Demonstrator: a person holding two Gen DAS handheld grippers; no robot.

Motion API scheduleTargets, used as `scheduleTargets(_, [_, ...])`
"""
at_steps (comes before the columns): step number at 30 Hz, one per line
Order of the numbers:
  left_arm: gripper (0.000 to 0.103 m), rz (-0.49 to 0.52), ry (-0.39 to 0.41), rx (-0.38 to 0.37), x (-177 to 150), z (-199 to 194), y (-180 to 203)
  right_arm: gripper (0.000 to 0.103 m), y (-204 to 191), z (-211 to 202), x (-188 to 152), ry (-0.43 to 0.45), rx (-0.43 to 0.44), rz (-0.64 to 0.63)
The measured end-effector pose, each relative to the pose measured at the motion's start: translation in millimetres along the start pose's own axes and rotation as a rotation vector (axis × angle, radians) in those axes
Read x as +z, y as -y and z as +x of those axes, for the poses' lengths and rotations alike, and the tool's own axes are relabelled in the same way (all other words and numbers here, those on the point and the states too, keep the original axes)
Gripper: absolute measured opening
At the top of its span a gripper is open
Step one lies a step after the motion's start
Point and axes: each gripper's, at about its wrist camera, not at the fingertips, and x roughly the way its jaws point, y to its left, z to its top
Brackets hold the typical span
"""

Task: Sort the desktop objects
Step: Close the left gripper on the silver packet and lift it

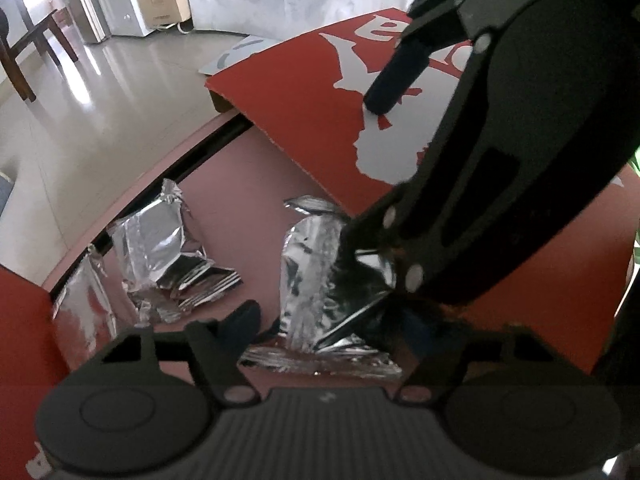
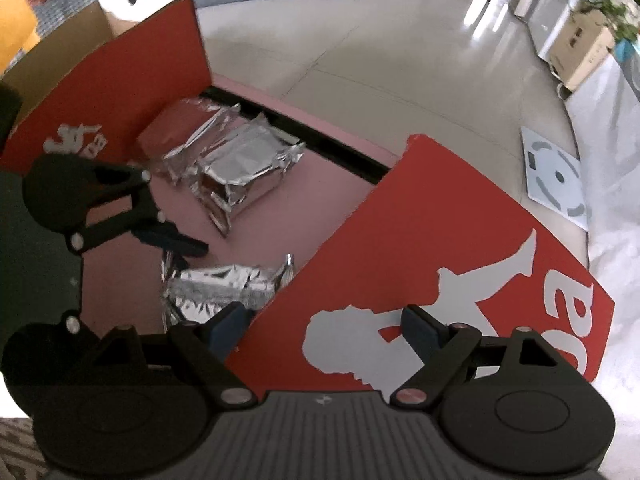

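Note:
A crumpled silver foil packet [image 1: 316,280] [image 2: 228,286] lies on the pink table between the fingers of my left gripper [image 1: 332,320] [image 2: 176,242]. Its left finger [image 1: 246,314] stands a little apart from the packet's edge; its other finger is hidden behind the right gripper. My right gripper [image 2: 326,324] is open and straddles the near edge of a tilted red cardboard panel [image 2: 440,248] [image 1: 304,120]: one finger [image 2: 420,326] rests over the panel's printed face, the other [image 2: 230,322] hangs below its edge beside the packet. Nothing is pinched in it.
Two more foil packets [image 1: 160,248] [image 2: 240,172] lie towards the table's far edge [image 1: 192,148], a third [image 1: 80,304] beside a red open box [image 2: 108,88] at the left. A white flat scale [image 2: 556,176] lies on the tiled floor beyond.

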Motion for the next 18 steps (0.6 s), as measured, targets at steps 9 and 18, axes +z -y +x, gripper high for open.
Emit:
scheduleTargets(9, [0.061,-0.058,0.01,0.021,-0.2,1.5,-1.9,0.09,-6.4,3.9,-0.7,-0.002,-0.015,-0.06])
scheduleTargets(18, [0.061,-0.069,0.013,0.027,-1.6,-0.6,-2.1,0.091,0.5,3.7,-4.4,0.074,-0.024,-0.028])
